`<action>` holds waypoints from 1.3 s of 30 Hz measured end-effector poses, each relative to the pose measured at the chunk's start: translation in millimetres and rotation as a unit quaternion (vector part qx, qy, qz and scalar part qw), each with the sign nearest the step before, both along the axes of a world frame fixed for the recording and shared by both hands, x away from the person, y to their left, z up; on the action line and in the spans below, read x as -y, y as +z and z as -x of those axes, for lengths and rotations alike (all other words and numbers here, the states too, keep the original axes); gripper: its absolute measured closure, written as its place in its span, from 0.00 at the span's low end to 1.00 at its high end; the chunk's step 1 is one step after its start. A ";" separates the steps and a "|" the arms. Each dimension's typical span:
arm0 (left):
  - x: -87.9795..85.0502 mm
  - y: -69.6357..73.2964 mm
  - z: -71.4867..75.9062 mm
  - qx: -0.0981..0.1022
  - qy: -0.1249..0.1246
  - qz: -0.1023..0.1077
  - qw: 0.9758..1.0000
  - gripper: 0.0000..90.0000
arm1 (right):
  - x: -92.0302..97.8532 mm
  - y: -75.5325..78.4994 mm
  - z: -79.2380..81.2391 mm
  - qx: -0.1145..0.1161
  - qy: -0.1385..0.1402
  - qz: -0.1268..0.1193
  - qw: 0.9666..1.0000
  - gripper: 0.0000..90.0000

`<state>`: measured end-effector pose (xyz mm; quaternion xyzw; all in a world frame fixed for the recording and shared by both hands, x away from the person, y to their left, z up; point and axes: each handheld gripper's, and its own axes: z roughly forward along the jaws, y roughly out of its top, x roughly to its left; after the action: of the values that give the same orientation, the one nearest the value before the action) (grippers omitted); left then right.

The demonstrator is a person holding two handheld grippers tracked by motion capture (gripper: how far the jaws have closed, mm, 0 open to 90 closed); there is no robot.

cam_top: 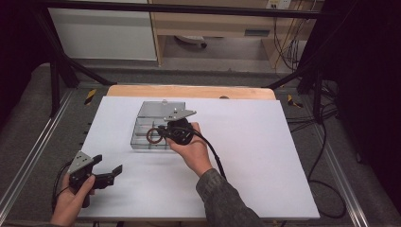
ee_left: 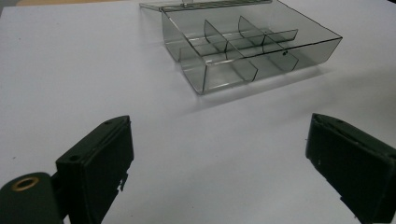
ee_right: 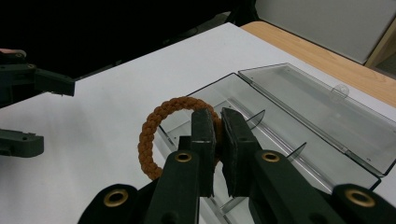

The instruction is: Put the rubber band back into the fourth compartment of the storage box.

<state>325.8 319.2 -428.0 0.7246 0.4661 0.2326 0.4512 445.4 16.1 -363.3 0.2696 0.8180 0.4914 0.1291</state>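
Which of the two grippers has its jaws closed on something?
The right gripper, over the clear divided box: its jaws pinch the brown braided ring. The left gripper rests open near the table's corner, holding nothing.

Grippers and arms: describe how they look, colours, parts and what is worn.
Both are black two-finger tools. The left gripper and the right gripper each carry a grey three-cornered plate on top and trail a black cable. The fingers are flat black blocks, with brass-coloured rings at the joints. The right forearm wears an olive-green sleeve.

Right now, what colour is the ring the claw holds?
Orange-brown, with a braided weave: the ring shows best in the right gripper view.
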 end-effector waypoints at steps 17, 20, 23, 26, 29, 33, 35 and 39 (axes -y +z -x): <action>0.3 0.1 0.2 0.001 -0.002 -0.002 1.000 0.08 | -10.5 -0.4 -29.4 -0.002 -0.031 -0.018 0.999 0.94; 0.3 0.2 0.1 0.002 -0.002 -0.002 1.000 0.08 | -11.7 -2.0 -32.4 -0.005 -0.036 -0.021 0.999 0.94; 0.2 0.8 0.1 0.003 -0.002 -0.002 1.000 0.08 | -14.0 -4.0 -35.2 -0.005 -0.038 -0.021 0.999 0.94; 0.5 1.0 0.7 0.003 -0.002 -0.003 1.000 0.08 | -16.6 -6.3 -37.4 -0.005 -0.039 -0.021 0.999 0.94; 0.6 1.2 0.6 0.004 -0.002 -0.003 1.000 0.08 | -19.7 -6.0 -37.9 -0.005 -0.040 -0.020 0.999 0.94; 0.8 1.1 0.4 0.003 -0.004 -0.005 1.000 0.08 | -23.3 -5.6 -38.8 -0.004 -0.038 -0.016 0.999 0.94; 1.0 1.0 0.4 0.004 -0.005 -0.005 1.000 0.08 | -25.6 -5.8 -39.5 -0.005 -0.037 -0.017 0.999 0.94; 1.0 1.1 0.6 0.004 -0.005 -0.006 1.000 0.08 | -31.8 -9.3 -39.3 -0.007 -0.034 -0.014 0.999 0.94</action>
<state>325.2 318.1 -426.9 0.7284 0.4596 0.2360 0.4500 484.6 47.9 -372.6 0.3026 0.8024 0.4961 0.1358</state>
